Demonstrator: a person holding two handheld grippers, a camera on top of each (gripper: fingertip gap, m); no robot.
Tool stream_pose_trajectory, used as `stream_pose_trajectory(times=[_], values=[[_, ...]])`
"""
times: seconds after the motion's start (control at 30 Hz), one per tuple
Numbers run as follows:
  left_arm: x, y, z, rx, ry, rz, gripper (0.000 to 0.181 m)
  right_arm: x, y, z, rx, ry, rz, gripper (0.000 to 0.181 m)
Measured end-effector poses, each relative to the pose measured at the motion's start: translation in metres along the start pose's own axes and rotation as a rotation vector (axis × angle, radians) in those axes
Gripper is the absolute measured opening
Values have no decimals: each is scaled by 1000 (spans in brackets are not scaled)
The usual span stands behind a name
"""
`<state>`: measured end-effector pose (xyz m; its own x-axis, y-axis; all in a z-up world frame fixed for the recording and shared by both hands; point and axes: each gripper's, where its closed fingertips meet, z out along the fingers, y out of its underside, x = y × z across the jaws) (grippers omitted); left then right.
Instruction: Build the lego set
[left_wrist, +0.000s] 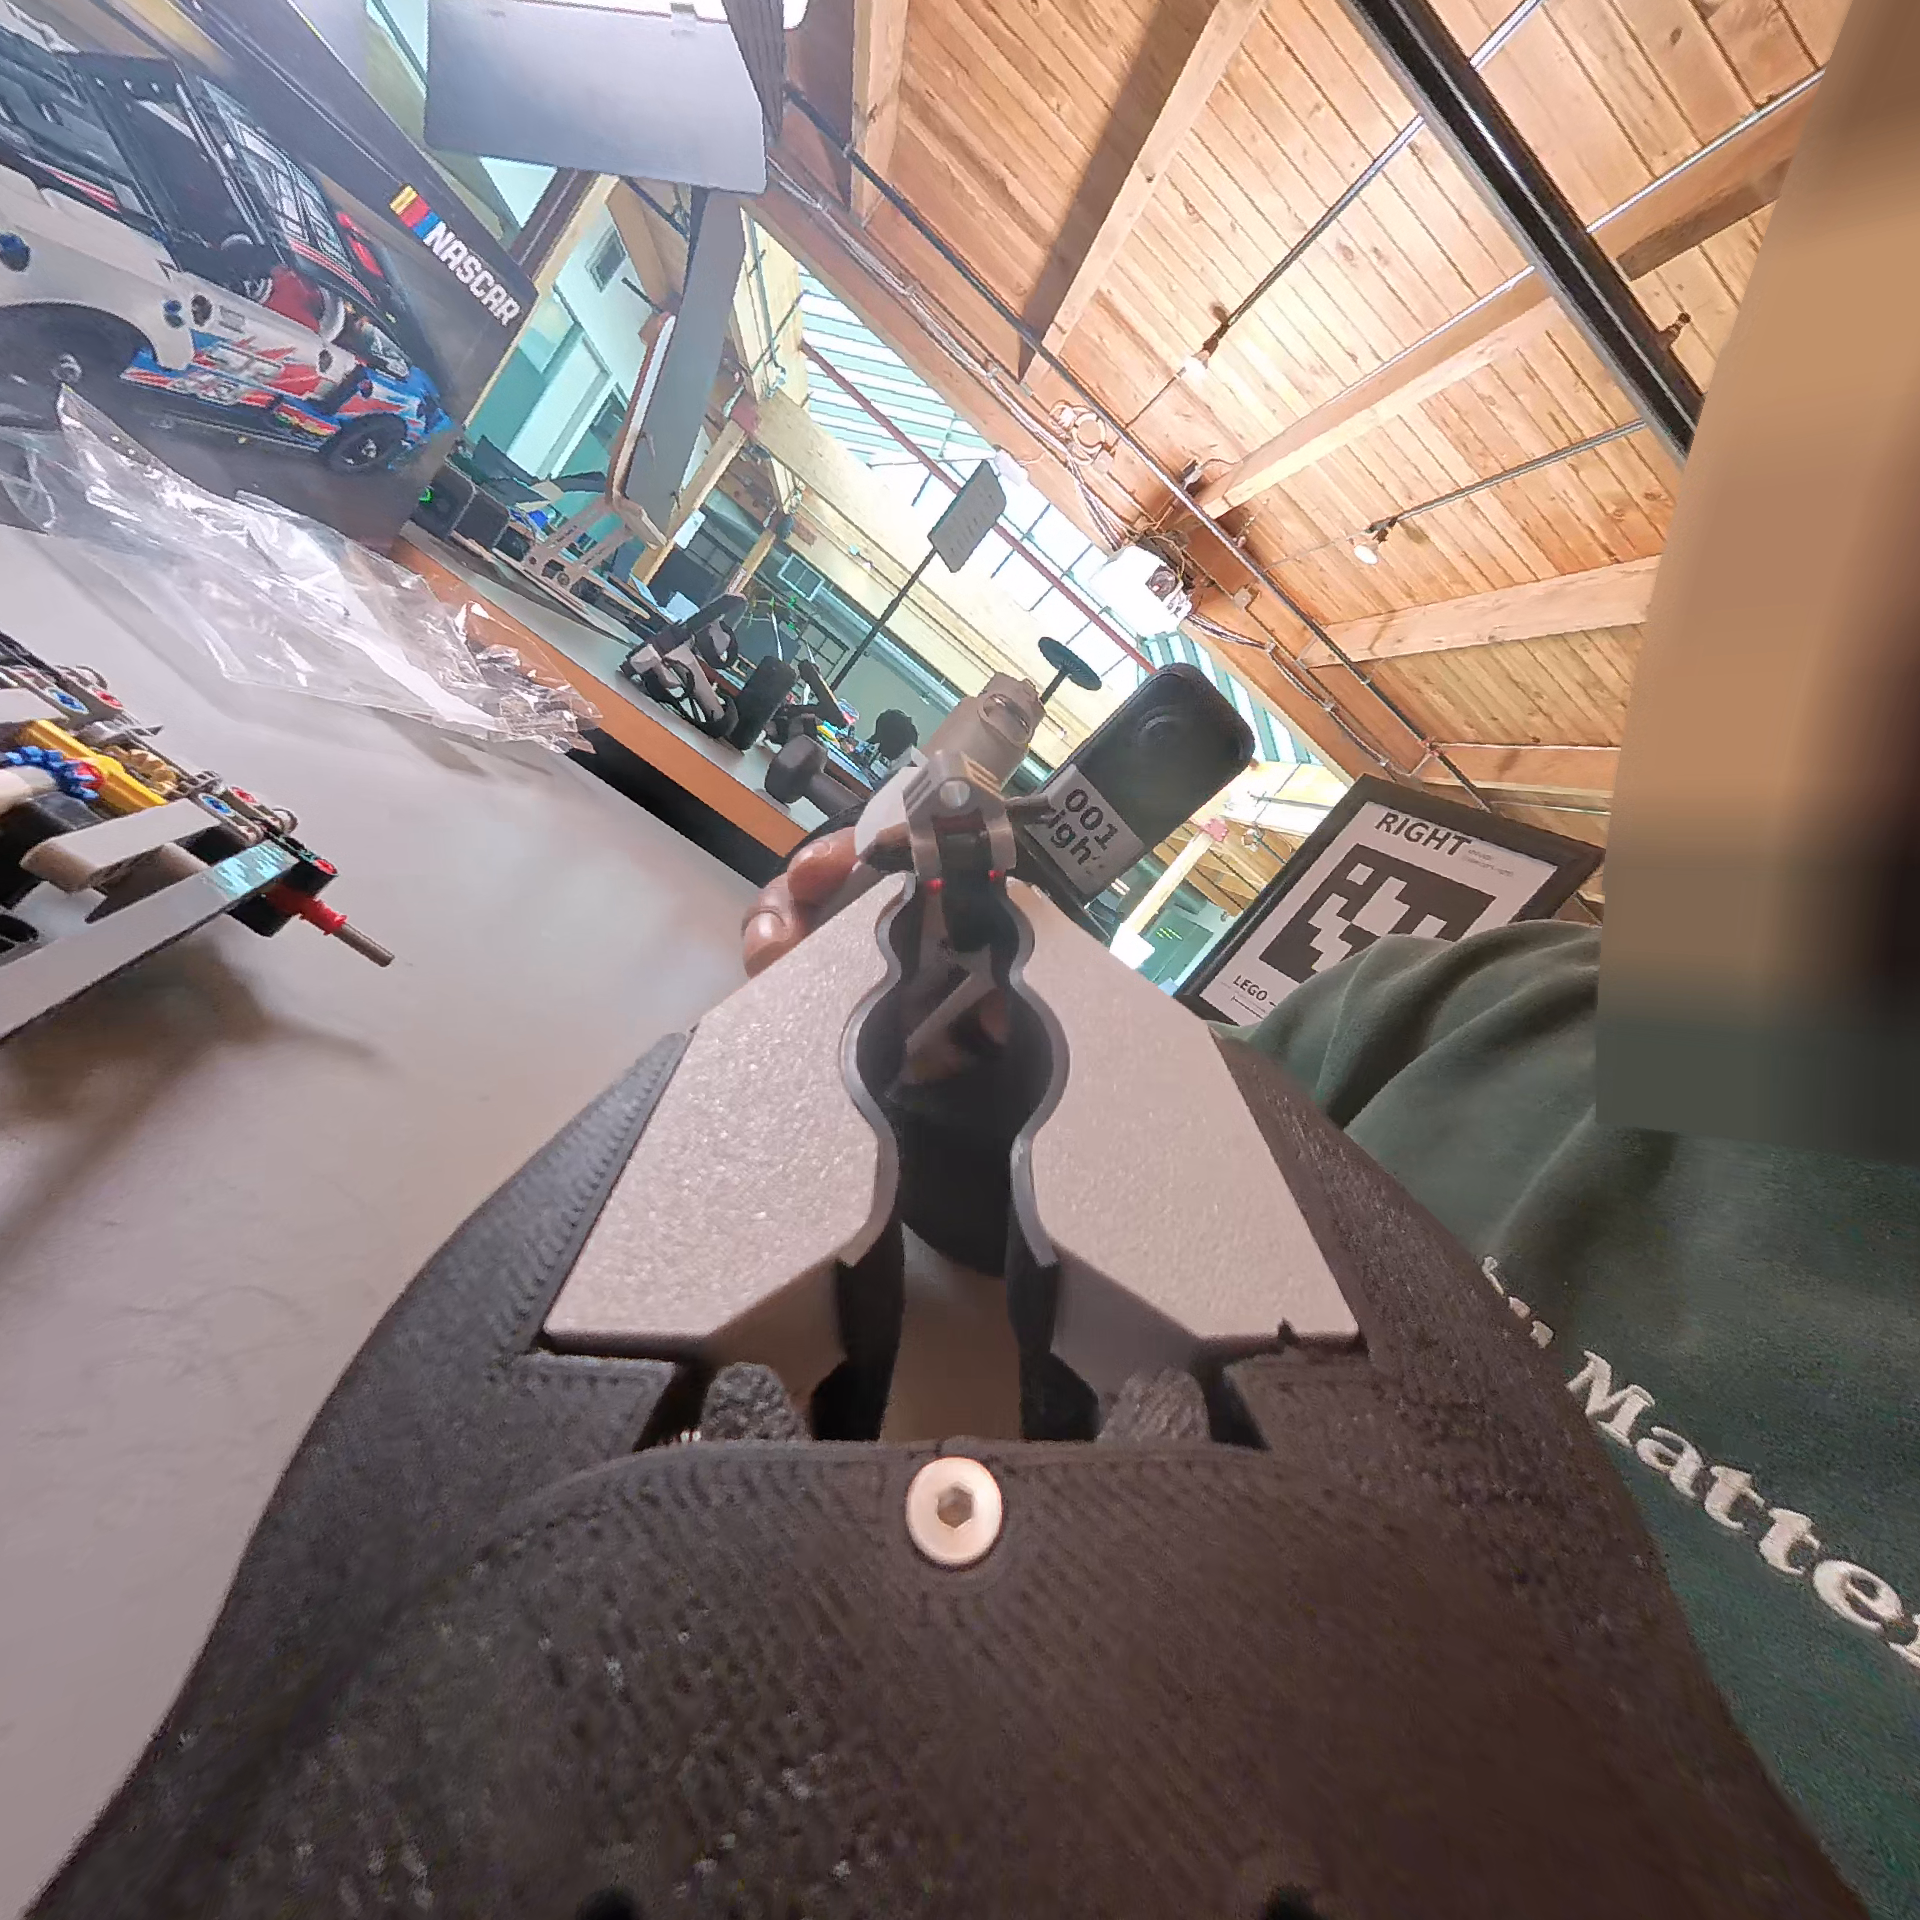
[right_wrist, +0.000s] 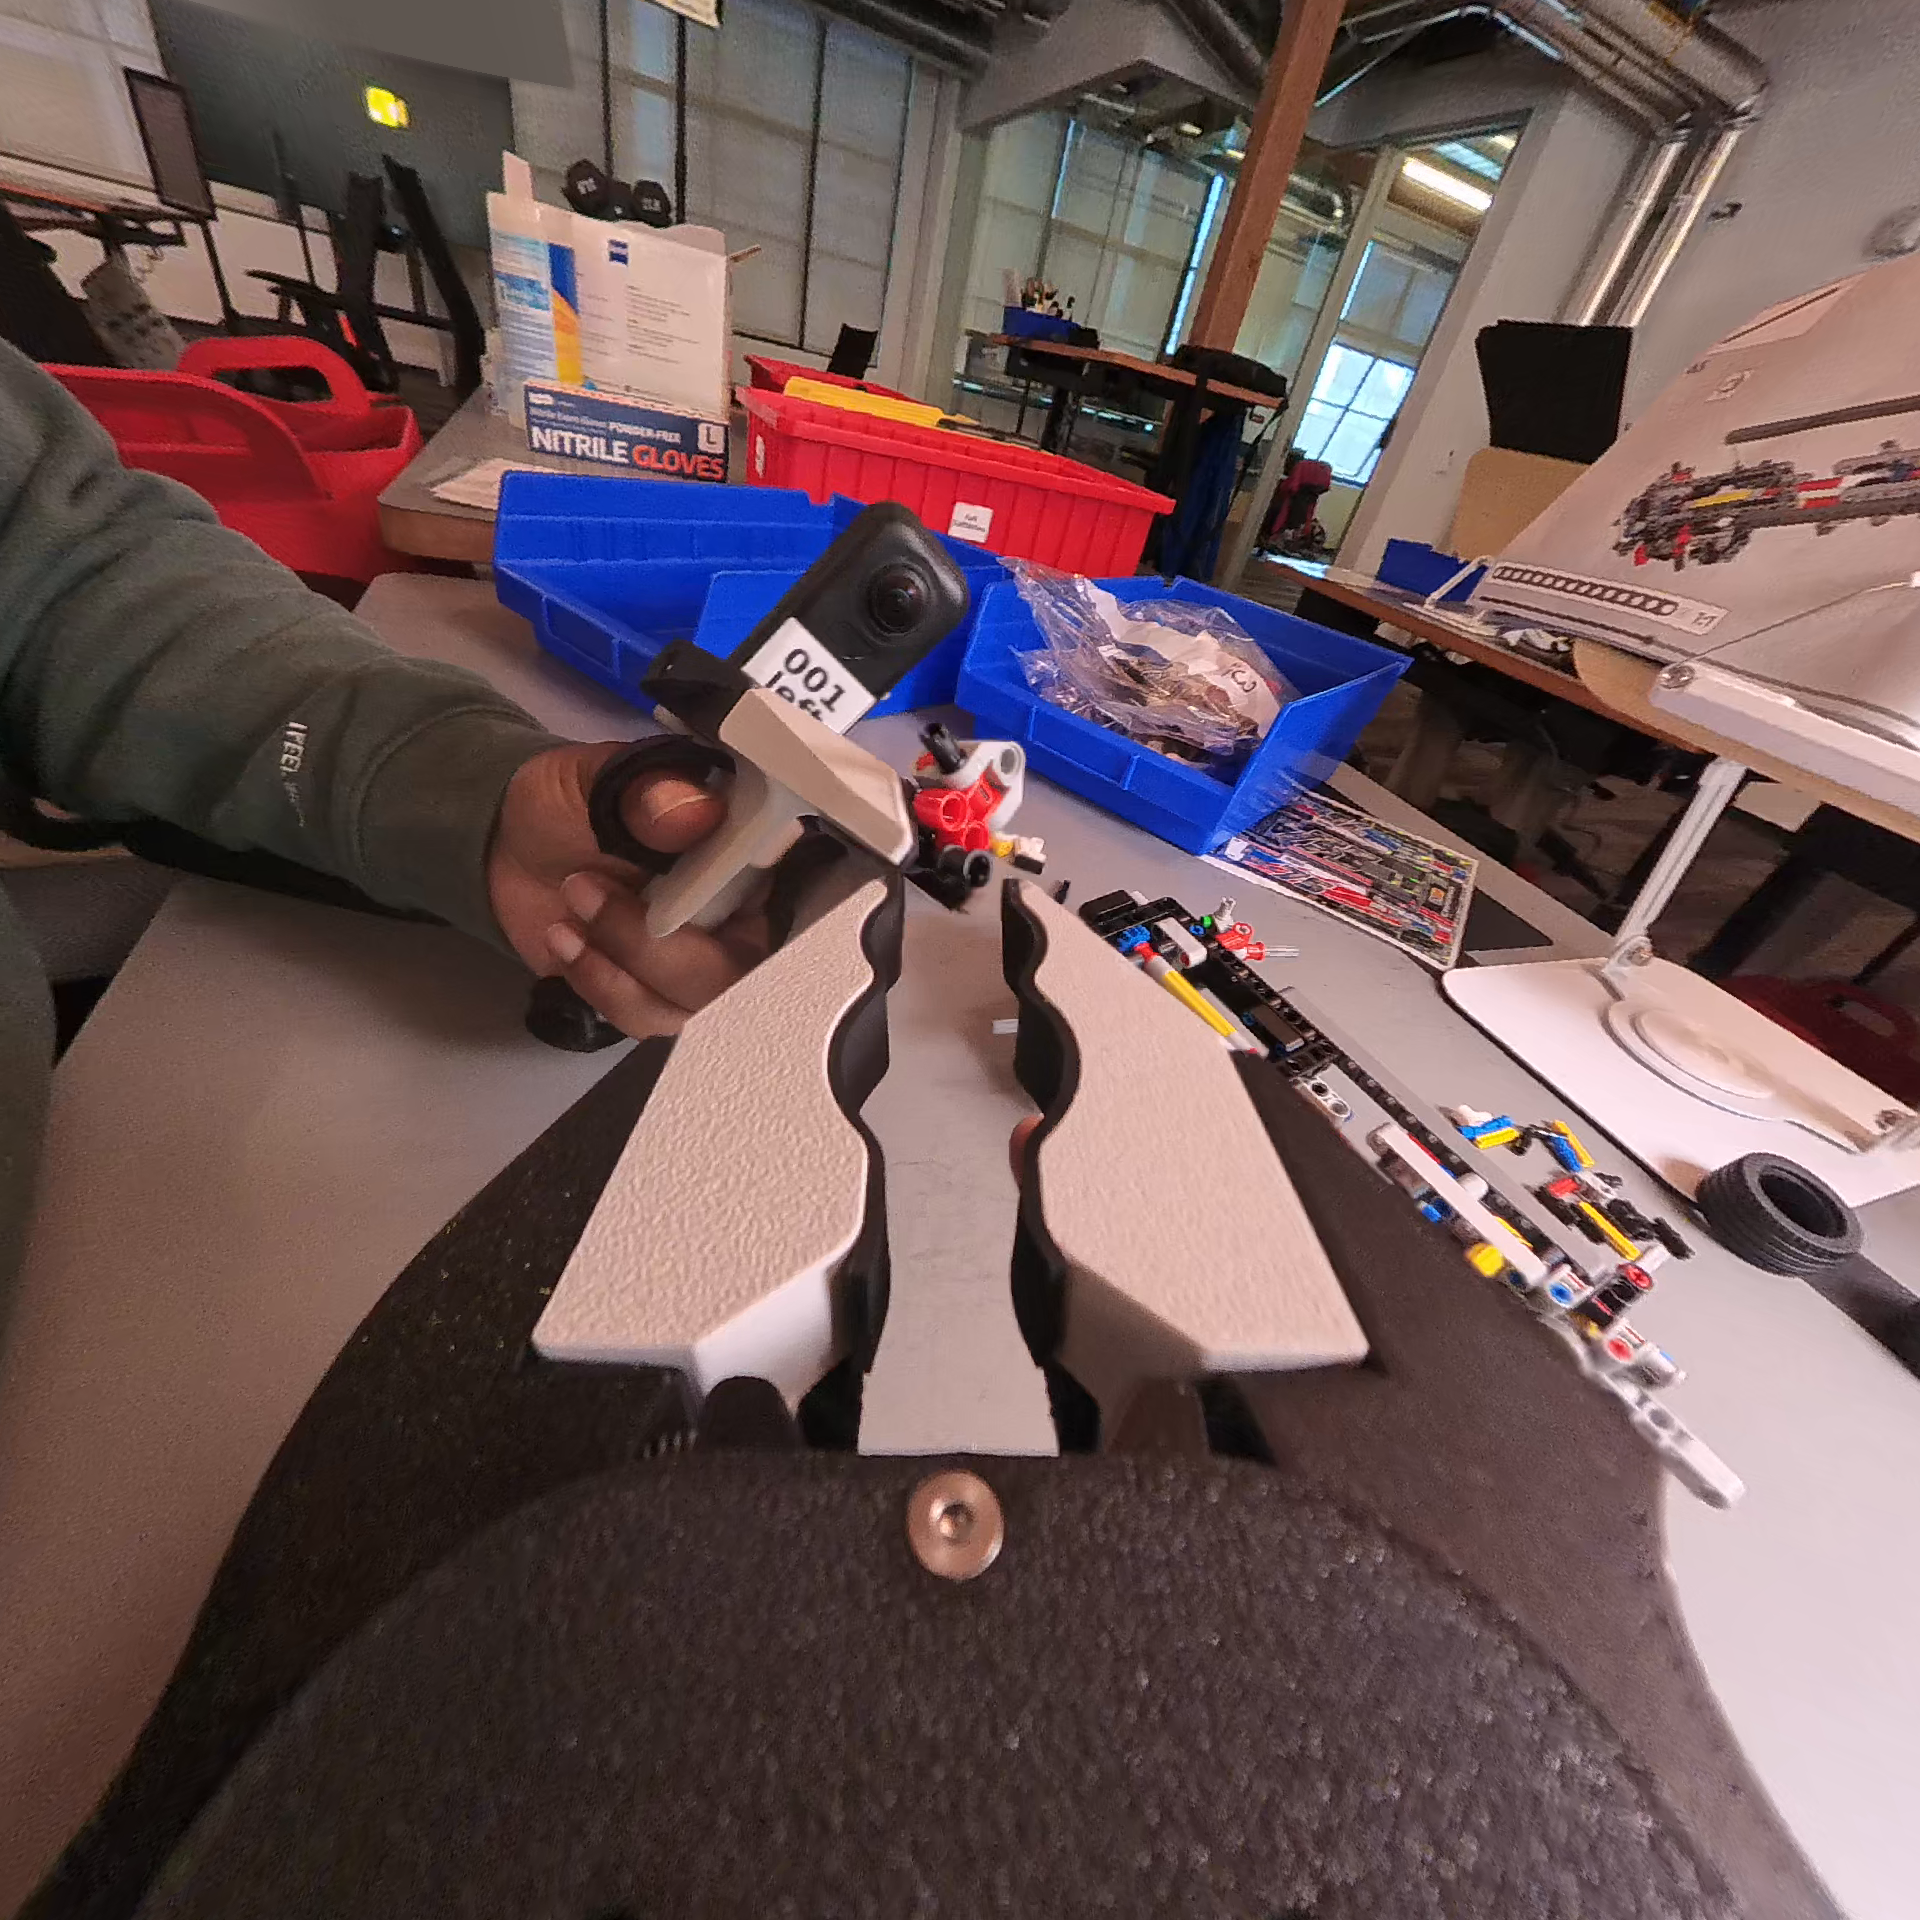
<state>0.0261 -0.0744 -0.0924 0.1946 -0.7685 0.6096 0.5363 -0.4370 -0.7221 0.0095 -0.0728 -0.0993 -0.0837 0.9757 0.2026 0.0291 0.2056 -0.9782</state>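
L gripper (right_wrist: 914, 831), grey pebbled fingers w/ wavy black pads, is closed on a small lego sub-assembly (right_wrist: 961, 805) of red, black & grey pieces, held up above the grey table (right_wrist: 260, 1143). It is gripped by a hand (right_wrist: 592, 883) in a green sleeve, forefinger through the black trigger ring. R gripper (right_wrist: 951, 904) is held just below the sub-assembly, jaws apart, nothing between them. Long lego chassis (right_wrist: 1403, 1132) lies on the table to the right, near a ribbed black tyre (right_wrist: 1779, 1226). Blue plastic bin (right_wrist: 1174, 769) holds crinkled clear bags of parts.
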Motion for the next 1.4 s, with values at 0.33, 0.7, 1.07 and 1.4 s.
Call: stream_pose_trajectory(times=[0.33, 0.7, 1.07, 1.4], values=[[0, -1, 0, 7, -6, 9, 10, -1, -5, 0, -12, 88, -202, 14], [6, 17, 3, -144, 51, -40, 23, -16, -1, -22, -28, -187, -117, 5], [29, 60, -7, -480, 139, 437, 35, -66, 11, -48, -61, -804, 499, 5], [36, 66, -5, -511, 118, 607, 15, -64, 4, -43, -7, -788, 536, 6]])
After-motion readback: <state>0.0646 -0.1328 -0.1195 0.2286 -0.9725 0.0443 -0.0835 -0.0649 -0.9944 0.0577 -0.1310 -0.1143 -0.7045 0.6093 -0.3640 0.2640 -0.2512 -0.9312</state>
